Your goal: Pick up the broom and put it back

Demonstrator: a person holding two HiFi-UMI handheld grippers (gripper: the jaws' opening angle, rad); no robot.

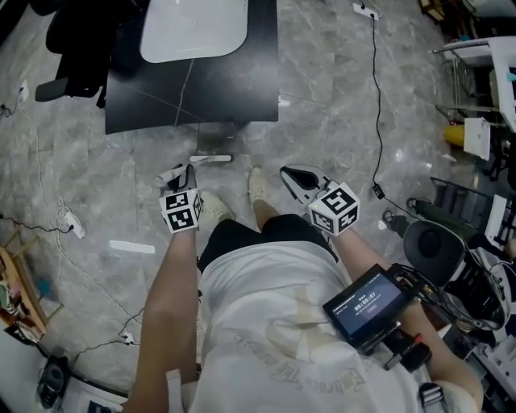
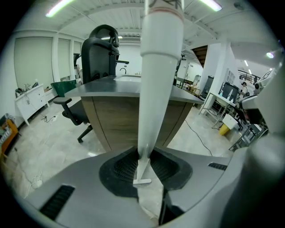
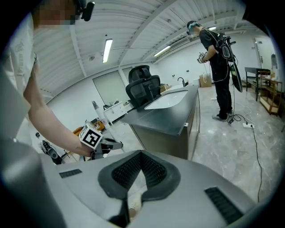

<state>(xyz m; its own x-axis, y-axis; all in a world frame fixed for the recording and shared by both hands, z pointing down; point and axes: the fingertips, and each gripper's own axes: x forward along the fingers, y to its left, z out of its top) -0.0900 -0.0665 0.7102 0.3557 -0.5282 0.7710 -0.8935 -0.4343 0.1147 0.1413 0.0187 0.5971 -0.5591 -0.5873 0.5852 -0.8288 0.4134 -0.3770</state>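
Observation:
The broom (image 2: 156, 89) has a white tapered handle that rises straight up between the jaws in the left gripper view. Its small white foot (image 2: 142, 180) hangs just above the floor below. My left gripper (image 2: 143, 153) is shut on the thin lower part of this handle. In the head view the left gripper (image 1: 181, 173) is in front of my left leg, and a short white bar of the broom (image 1: 211, 159) shows just beyond it. My right gripper (image 1: 292, 176) hovers to the right of my feet, shut with nothing between its jaws (image 3: 141, 153).
A black-topped counter (image 1: 193, 89) with a white sink stands just ahead, with a black office chair (image 1: 72, 48) at its left. Cables and a power strip (image 1: 367, 10) lie on the marble floor. Equipment crowds the right side (image 1: 451, 242). Another person (image 3: 218, 67) stands beyond the counter.

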